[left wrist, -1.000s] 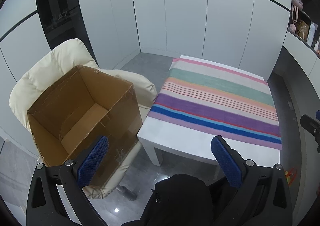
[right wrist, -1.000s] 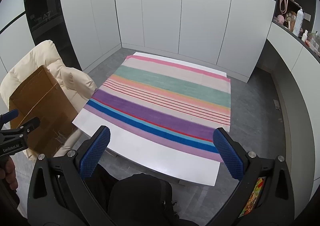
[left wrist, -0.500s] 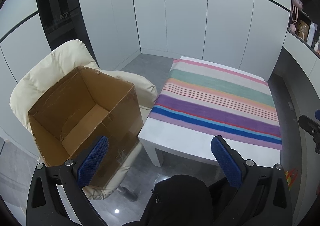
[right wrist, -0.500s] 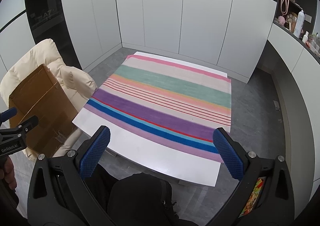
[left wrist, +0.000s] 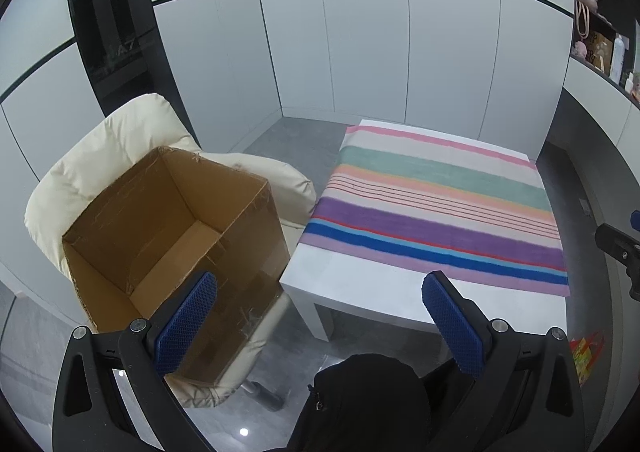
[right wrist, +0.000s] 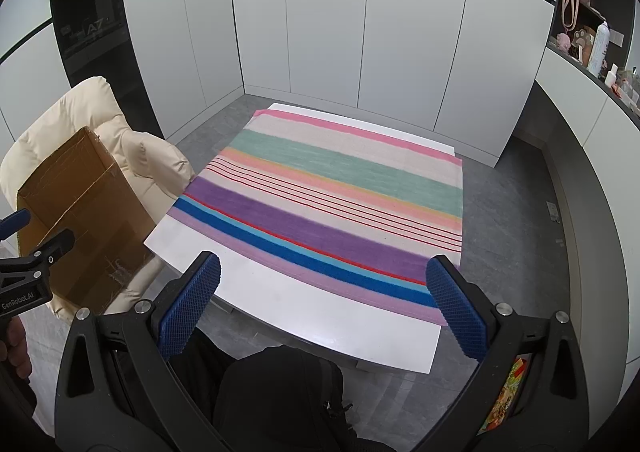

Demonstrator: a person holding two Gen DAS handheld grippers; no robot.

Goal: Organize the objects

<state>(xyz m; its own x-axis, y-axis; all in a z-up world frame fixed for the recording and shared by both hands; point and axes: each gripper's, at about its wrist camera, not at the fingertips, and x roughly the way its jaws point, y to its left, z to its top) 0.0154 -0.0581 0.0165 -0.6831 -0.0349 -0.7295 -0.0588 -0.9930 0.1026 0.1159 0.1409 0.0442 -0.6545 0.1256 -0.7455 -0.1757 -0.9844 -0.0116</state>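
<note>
Left wrist view: cardboard box sits empty on chair; both tools spread wide, unladen.

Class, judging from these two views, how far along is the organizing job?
Done: nothing visibly; the cardboard box on the cream chair is empty. In hand: nothing; left gripper and right gripper are open. Left: unclear, since the striped cloth is bare.

Both wrist views look down from above, sharing the striped table.
</note>
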